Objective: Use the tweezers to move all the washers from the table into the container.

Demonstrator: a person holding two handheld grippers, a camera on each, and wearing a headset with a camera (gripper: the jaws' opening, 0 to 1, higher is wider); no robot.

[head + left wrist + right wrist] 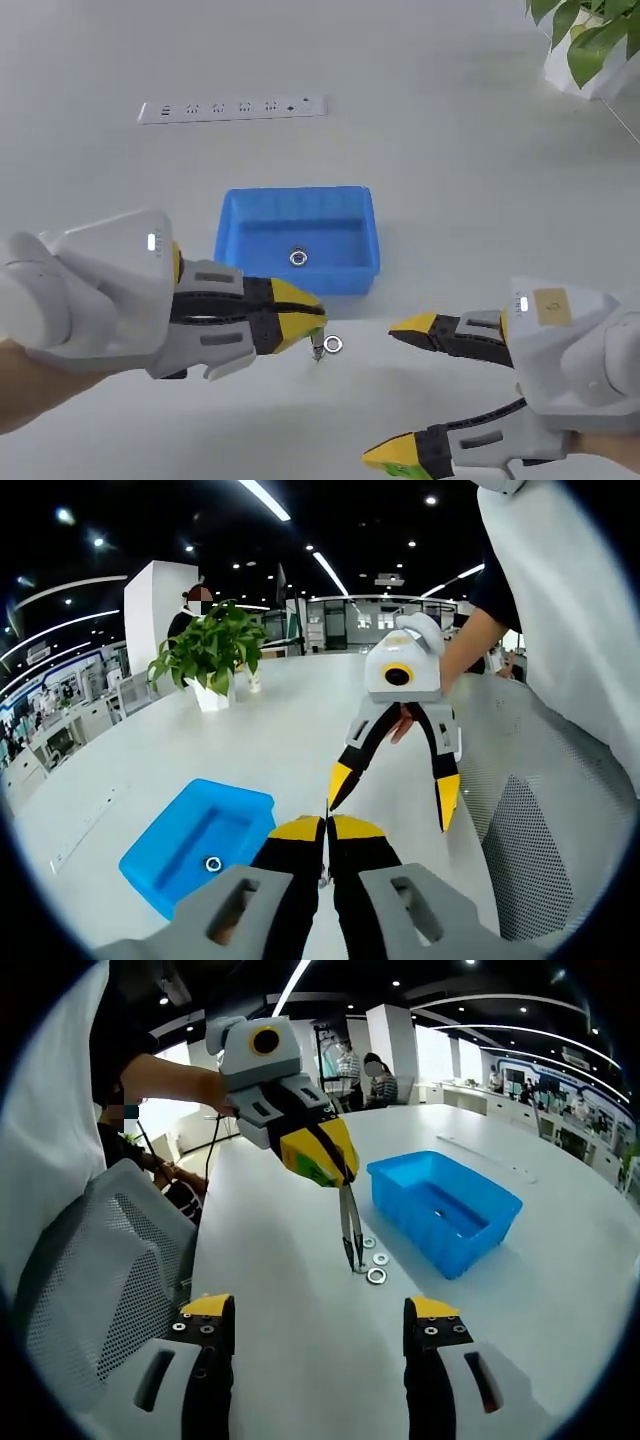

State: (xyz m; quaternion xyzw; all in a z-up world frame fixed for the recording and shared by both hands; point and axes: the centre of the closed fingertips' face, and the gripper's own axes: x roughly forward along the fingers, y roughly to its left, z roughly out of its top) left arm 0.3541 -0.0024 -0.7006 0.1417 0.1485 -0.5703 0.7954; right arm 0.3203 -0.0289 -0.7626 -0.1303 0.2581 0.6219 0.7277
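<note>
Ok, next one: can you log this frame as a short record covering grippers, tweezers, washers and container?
left gripper: jaws shut on the tweezers
right gripper: jaws open, holding nothing
tweezers: pointing down, tips at the table beside loose washers
loose washers: three, close together, in front of the container
container: blue, open-topped, one washer inside
task state: unfinished

Smooth matt pale-grey tabletop (450,180). Blue rectangular plastic container (300,283), smooth, slight sheen. Shiny silver metal ring washer (333,344) on bare tabletop, another washer (298,258) same finish inside container. Thin bright metal tweezers (350,1225). Matt grey plastic shells, yellow-and-black jaw tips on left gripper (318,325) and right gripper (380,393). Grey woven mesh chair back (90,1270).
</note>
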